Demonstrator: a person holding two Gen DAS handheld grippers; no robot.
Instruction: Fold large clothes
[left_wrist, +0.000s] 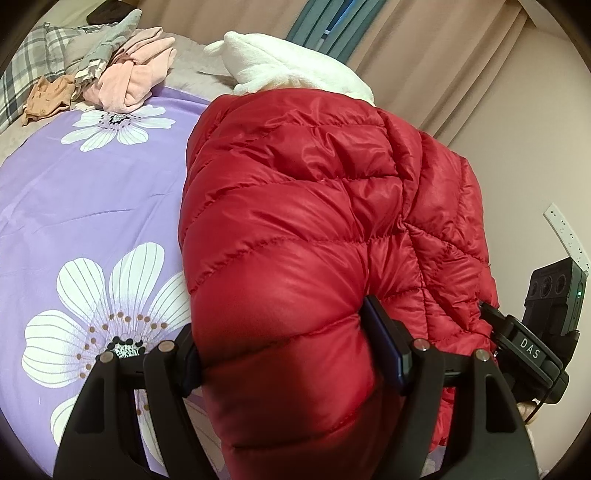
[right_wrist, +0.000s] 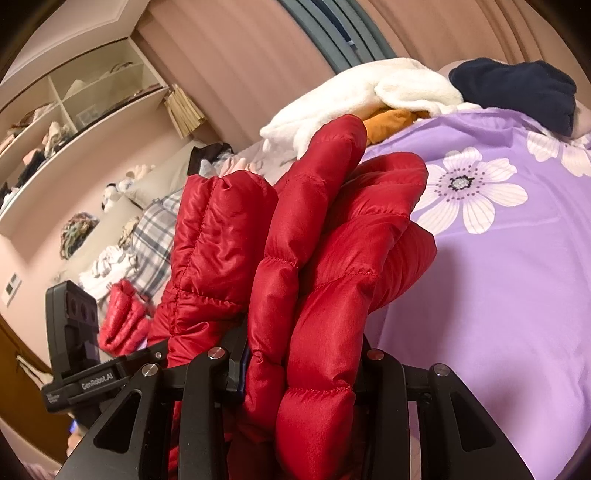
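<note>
both grippers (left_wrist: 291, 354) (right_wrist: 299, 363) clamp the red puffer jacket (left_wrist: 314, 206), lengthwise toward the curtains (left_wrist: 424, 55)

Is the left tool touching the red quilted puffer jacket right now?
Touching. The left wrist view shows the left tool closed around a thick fold of the red quilted puffer jacket, with the fabric bulging against both black fingers and no gap.

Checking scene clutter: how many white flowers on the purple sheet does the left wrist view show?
2. One flower lies far back, just below the pink clothes pile; the other flower is near, beside the left gripper. The red puffer jacket may hide more.
</note>
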